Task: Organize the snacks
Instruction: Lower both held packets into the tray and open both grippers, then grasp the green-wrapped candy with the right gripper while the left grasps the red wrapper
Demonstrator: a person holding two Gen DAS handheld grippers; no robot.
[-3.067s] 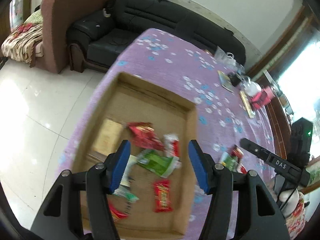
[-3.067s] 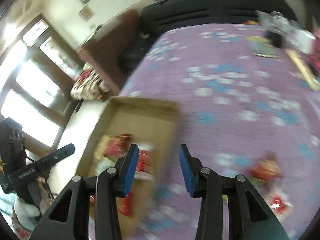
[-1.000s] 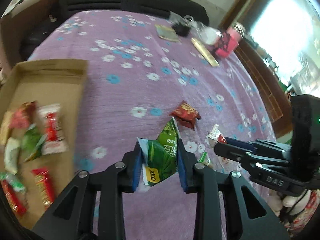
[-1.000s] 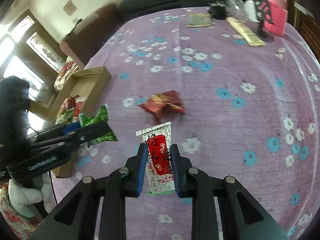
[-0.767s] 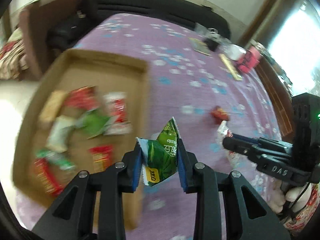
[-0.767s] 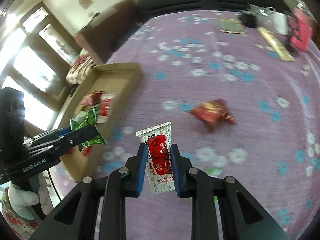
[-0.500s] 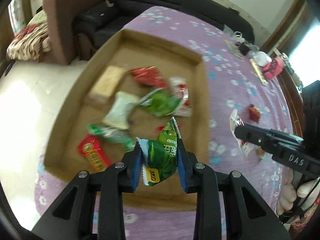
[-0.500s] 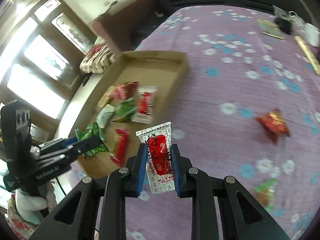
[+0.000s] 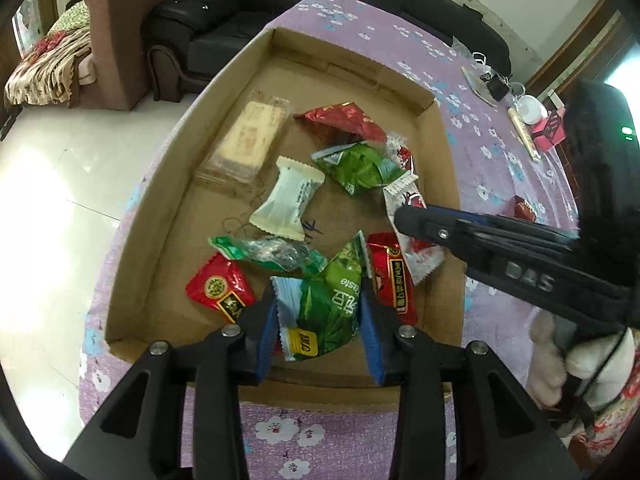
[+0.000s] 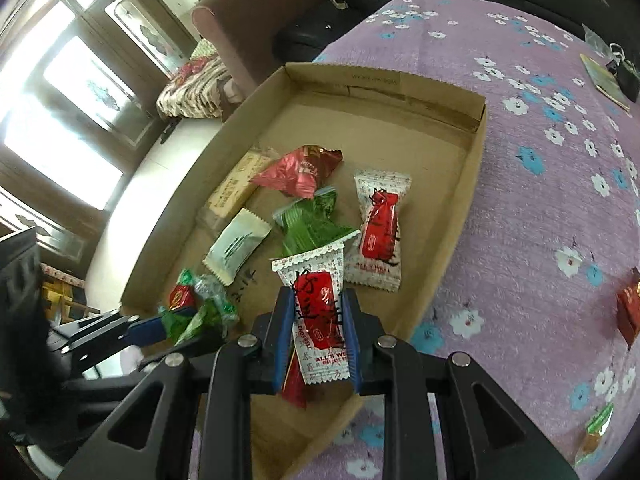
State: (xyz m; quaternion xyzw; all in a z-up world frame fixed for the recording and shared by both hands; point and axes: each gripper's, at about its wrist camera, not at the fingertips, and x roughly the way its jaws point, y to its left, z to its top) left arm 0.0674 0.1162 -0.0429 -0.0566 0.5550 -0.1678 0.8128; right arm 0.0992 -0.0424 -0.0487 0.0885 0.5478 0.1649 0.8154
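A shallow cardboard tray lies on the purple flowered tablecloth and holds several snack packets. My left gripper is shut on a green snack packet above the tray's near end. My right gripper is shut on a white-and-red snack packet above the tray's near right corner; it also shows in the left wrist view. A matching white-and-red packet lies in the tray.
On the cloth right of the tray lie a red packet and a green packet. Small items stand at the table's far end. Sofas stand beyond the table, with pale floor on the left.
Both grippers closed on packets lying on the cloth, then carried them left to above the tray. In the last half second both came lower and closer over the tray.
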